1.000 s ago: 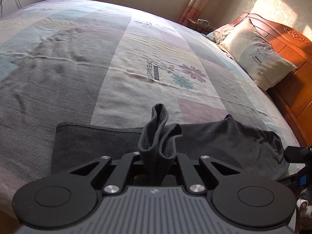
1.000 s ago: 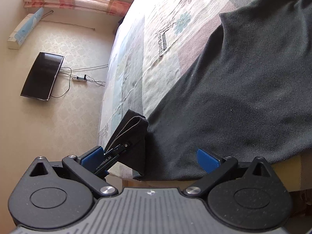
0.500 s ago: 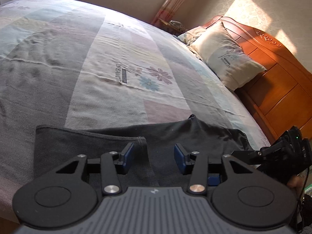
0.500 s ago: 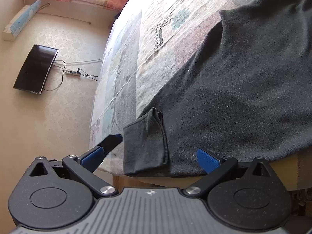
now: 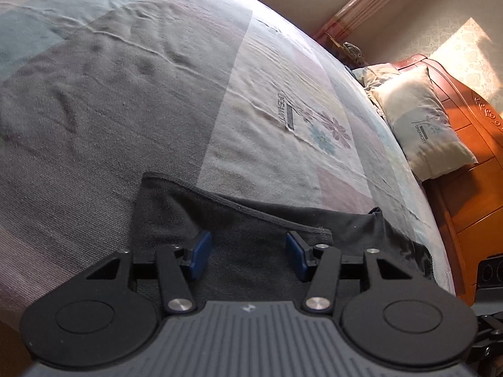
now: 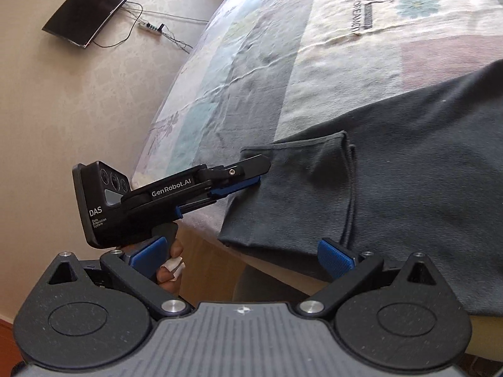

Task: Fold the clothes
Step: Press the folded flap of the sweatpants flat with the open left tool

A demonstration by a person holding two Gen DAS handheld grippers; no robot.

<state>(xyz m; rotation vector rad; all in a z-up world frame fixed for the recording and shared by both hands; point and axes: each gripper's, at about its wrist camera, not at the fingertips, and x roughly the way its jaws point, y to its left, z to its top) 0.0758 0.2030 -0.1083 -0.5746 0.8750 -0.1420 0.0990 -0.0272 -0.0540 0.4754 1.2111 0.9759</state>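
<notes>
The left tongs (image 5: 248, 253) hang over a dark garment (image 5: 251, 220) at the bed (image 5: 125, 94) edge, jaws opening, blue pads apart with nothing pinched. A pillow (image 5: 421, 125) leans on the headboard (image 5: 471, 172).

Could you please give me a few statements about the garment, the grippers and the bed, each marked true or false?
1. The dark garment lies at the near edge of the bed. True.
2. The left gripper pinches a bunch of cloth. False: its jaws are opening and grip nothing; the cloth lies flat beneath them.
3. The right gripper is open and empty. True.
4. The pillow lies on the garment. False: it lies far off, by the wooden headboard.
5. A dark screen lies on the floor beside the bed. True.
</notes>
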